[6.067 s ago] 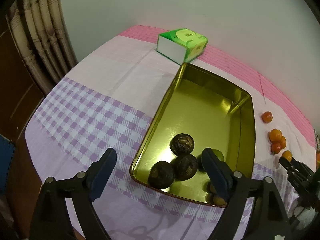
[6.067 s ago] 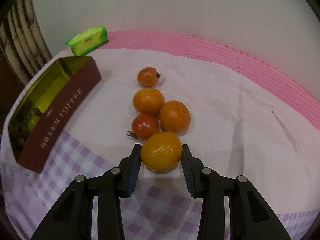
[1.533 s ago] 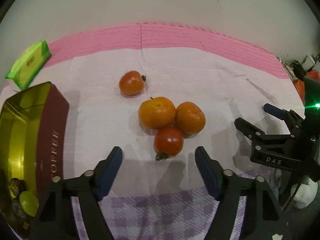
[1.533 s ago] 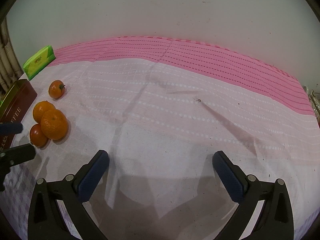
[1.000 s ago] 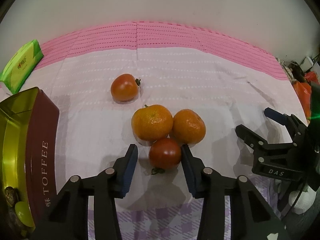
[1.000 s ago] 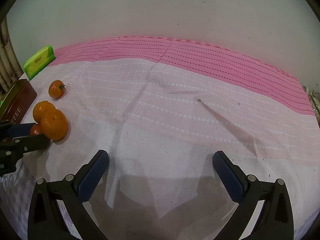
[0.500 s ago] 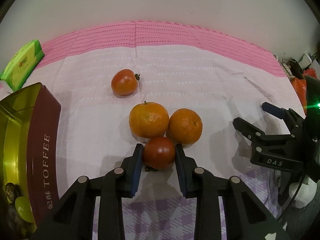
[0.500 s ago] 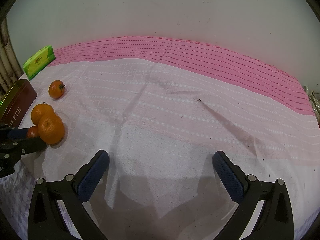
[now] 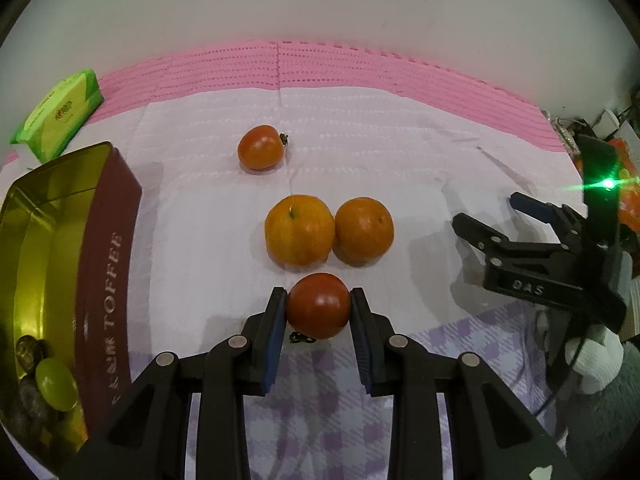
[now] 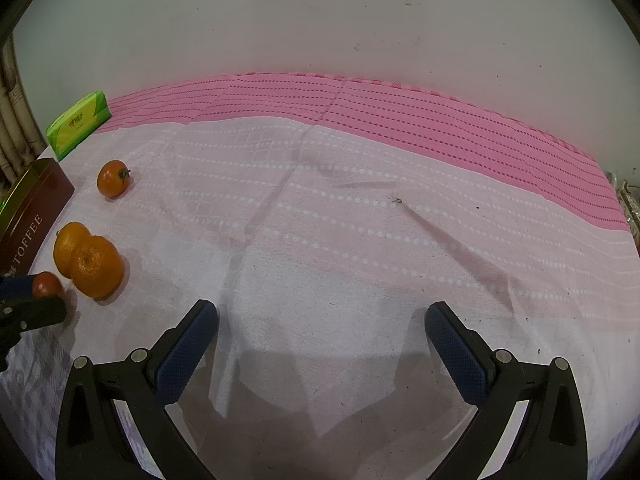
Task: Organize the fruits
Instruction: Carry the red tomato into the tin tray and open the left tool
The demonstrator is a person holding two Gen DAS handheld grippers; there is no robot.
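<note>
My left gripper (image 9: 318, 312) is shut on a red tomato (image 9: 318, 311) and holds it just in front of two oranges (image 9: 300, 234) (image 9: 363, 231). A second tomato (image 9: 261, 147) lies farther back on the cloth. The gold toffee tin (image 9: 44, 208) stands at the left with dark fruits and a green one (image 9: 55, 383) inside. My right gripper (image 10: 321, 320) is open and empty over bare cloth; it also shows in the left wrist view (image 9: 500, 216) at the right. The right wrist view shows the oranges (image 10: 96, 266), the far tomato (image 10: 112, 178) and the held tomato (image 10: 47, 284) at far left.
A green tissue pack (image 9: 60, 114) lies behind the tin by the wall; it also shows in the right wrist view (image 10: 77, 123). A pink cloth band (image 10: 400, 120) runs along the wall. The tin's maroon side (image 10: 28, 216) is at the left edge.
My left gripper closed on the red tomato and drew it slightly back from the two oranges. The right gripper stayed still and open.
</note>
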